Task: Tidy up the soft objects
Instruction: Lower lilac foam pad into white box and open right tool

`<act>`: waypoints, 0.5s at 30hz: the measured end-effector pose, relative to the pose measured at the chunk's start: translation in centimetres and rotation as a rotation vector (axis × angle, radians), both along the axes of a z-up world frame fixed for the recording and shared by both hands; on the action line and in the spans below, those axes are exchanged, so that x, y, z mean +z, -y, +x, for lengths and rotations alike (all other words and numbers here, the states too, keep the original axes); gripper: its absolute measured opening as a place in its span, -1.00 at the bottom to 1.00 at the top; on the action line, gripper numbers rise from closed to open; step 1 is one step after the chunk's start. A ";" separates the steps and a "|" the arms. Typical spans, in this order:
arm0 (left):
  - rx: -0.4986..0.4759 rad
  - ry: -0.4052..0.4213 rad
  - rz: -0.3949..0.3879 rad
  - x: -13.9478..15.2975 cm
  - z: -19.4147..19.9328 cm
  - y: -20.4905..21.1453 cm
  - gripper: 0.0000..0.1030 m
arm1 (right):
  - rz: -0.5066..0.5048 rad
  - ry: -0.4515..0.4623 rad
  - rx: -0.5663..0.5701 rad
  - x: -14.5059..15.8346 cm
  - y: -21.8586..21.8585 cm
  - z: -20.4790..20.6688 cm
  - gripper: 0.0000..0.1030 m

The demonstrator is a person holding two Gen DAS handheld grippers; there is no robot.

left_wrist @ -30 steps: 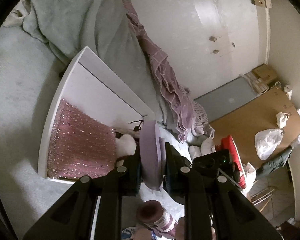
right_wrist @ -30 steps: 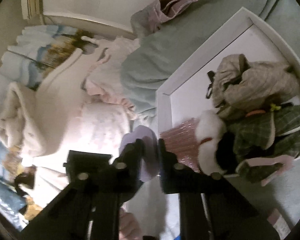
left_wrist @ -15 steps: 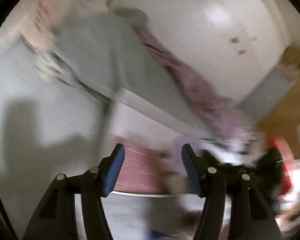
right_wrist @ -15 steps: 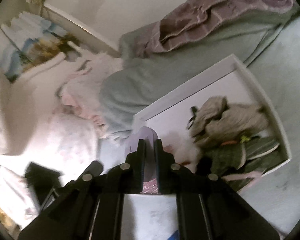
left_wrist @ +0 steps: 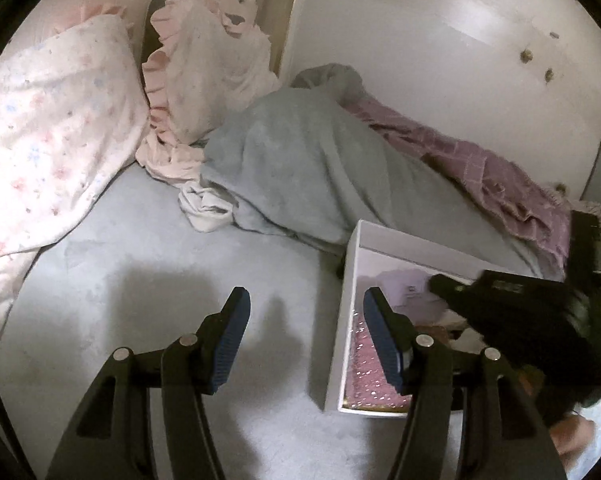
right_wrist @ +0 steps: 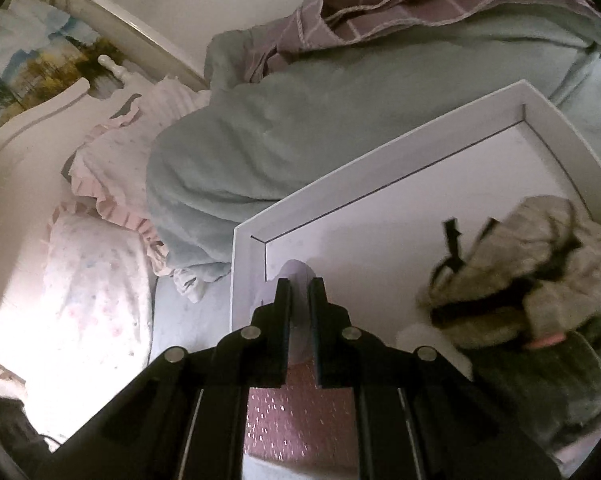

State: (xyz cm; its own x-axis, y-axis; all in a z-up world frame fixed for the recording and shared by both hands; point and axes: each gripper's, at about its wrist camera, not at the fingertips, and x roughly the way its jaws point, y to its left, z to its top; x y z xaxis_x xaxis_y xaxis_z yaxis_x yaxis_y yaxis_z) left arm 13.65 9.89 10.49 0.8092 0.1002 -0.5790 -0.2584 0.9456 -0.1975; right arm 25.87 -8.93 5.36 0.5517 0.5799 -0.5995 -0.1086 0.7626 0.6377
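Note:
A white open box [right_wrist: 380, 152] lies on a grey-blue bed; it also shows in the left wrist view [left_wrist: 350, 276]. My right gripper [right_wrist: 299, 282] is shut on a flat lilac soft item [right_wrist: 298, 276] and holds it over the box's near left corner. In the box lie a pink sparkly cloth [right_wrist: 300, 420] and a heap of beige and green plaid soft things [right_wrist: 540, 280]. My left gripper [left_wrist: 306, 306] is open and empty above the bed sheet, left of the box. The right gripper's black body [left_wrist: 540, 320] reaches over the box in the left wrist view.
A grey-blue blanket [left_wrist: 312, 168] with a purple checked throw [left_wrist: 480, 164] lies behind the box. Floral pink pillows [left_wrist: 40, 128] lie at the left by the headboard [right_wrist: 40, 120]. Bare bed sheet [left_wrist: 140, 280] stretches under the left gripper.
My left gripper has let go of the lilac item, opened and swung left off the box. My right gripper has carried the item down into the box's corner.

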 end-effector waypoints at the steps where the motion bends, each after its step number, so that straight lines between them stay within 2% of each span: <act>1: -0.008 0.010 -0.007 0.1 0.0 0.0 0.15 | 0.002 -0.002 0.001 -0.1 -0.3 0.1 -0.79; 8: -0.022 -0.050 -0.009 -0.6 0.7 -0.5 0.17 | 0.010 -0.020 -0.012 -0.5 -0.9 0.8 -0.79; 12: -0.015 -0.074 -0.003 -0.9 1.0 -0.5 0.17 | 0.055 -0.048 -0.020 -1.3 -0.8 1.1 -0.79; 15: -0.038 -0.093 0.014 -1.2 1.2 -0.2 0.17 | 0.043 -0.050 -0.024 -1.3 -1.4 1.3 -0.79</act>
